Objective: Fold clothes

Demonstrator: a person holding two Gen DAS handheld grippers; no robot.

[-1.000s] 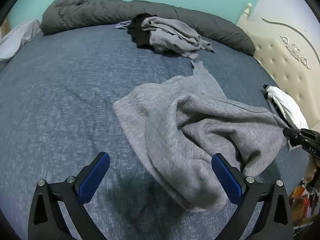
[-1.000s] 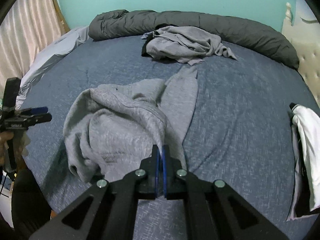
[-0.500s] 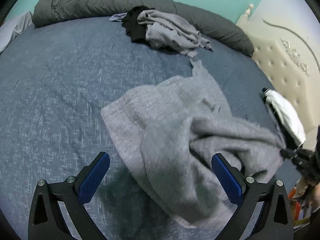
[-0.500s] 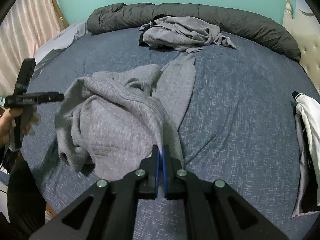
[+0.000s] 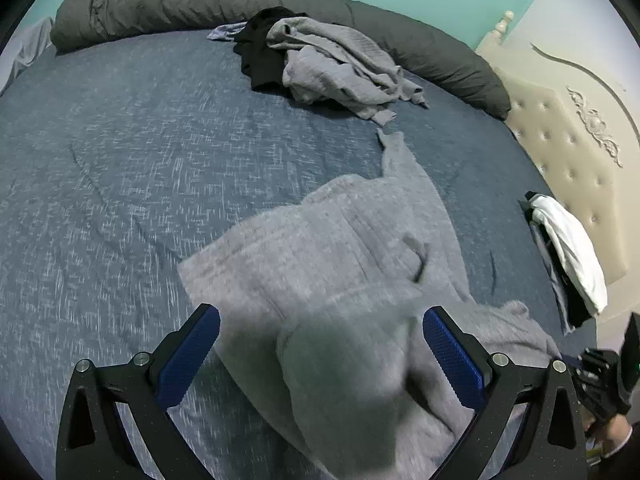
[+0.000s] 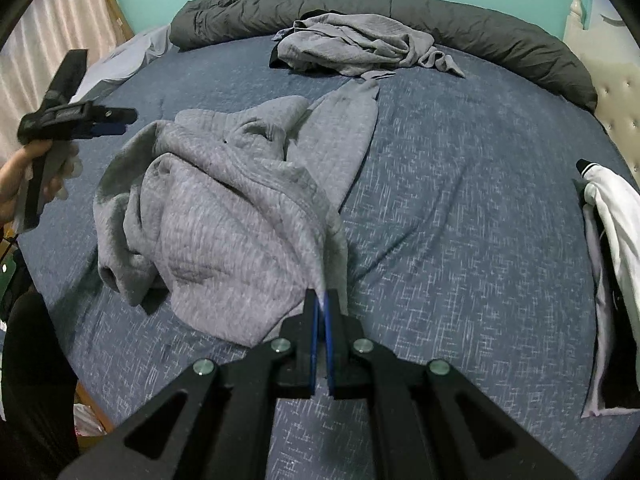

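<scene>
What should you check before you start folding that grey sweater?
1. Right gripper shut on the sweater: ok.
2. Left gripper open and empty: ok.
3. Sweater spread flat: not ok, bunched.
4. Sleeve clear of the clothes pile: cannot tell, its tip lies right by it.
5. Bare bed beside it for spreading: ok.

Blue-sheeted bed (image 6: 460, 184), rumpled grey garment (image 6: 224, 216), grey-black clothes pile (image 6: 352, 48), dark duvet roll (image 6: 480, 36), white-black folded clothes (image 6: 612, 240)
</scene>
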